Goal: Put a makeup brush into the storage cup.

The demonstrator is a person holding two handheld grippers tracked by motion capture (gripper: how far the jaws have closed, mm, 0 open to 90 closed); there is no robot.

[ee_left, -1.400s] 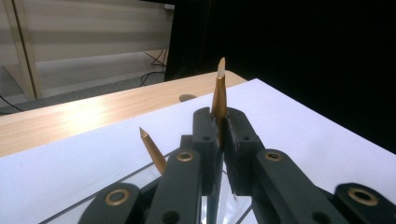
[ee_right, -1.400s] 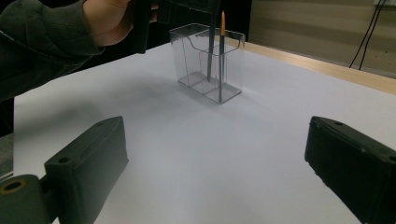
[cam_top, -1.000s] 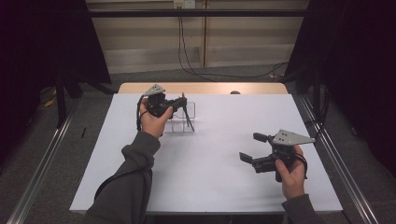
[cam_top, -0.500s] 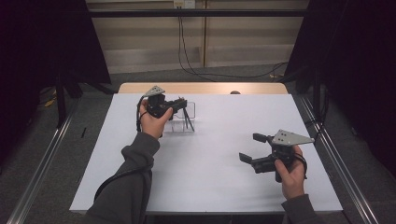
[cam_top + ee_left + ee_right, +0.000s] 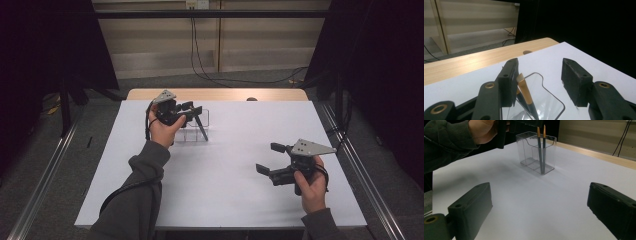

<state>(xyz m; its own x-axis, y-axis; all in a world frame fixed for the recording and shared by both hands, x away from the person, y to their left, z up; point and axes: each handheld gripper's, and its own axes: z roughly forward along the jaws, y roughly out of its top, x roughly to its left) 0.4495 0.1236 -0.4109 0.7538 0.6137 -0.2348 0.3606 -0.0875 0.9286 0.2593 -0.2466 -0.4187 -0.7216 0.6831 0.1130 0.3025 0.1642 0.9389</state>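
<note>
White table (image 5: 230, 190) bears clear holder (image 5: 535, 151) with two gold-tipped pencils (image 5: 541, 147).

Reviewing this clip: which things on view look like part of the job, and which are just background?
In play:
- clear holder
- two brushes standing in it
- left gripper, open above the holder
- right gripper, open over bare table

Background:
- white table
- wall cables
- floor rails

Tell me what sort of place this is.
Most likely a lab or studio set up for recording hand tasks, not a home. A white-covered table stands between dark curtains, metal rails run along the floor, and cables hang down the back wall.
</note>
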